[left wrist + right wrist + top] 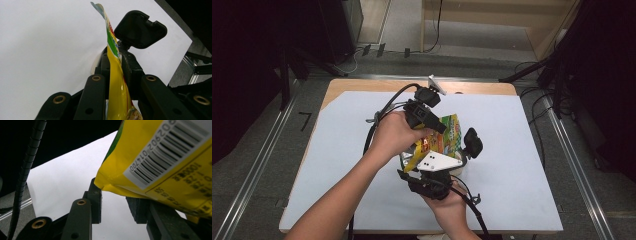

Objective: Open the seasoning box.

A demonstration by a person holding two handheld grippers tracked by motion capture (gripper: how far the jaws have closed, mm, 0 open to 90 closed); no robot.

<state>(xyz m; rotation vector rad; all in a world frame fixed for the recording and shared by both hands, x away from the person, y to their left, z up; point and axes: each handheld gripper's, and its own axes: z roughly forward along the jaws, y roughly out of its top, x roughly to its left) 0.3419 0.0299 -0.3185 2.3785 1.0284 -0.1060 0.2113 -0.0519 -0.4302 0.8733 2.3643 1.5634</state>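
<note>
A yellow and green snack bag (447,135) hangs above the middle of the white table. My left gripper (439,127) reaches in from the left and is shut on the bag; in the left gripper view the bag (116,75) stands edge-on, pinched between the jaws. My right gripper (434,152) comes up from below under its grey three-cornered plate. In the right gripper view its jaws (116,197) stand apart with only bright surface between them. The bag's barcoded corner (155,162) lies over the right-hand jaw.
A white sheet (512,150) covers the wooden table. A pale rounded object (403,161), mostly hidden, sits under the bag and grippers. Dark stands and cables ring the table on the floor, with metal rails along both sides.
</note>
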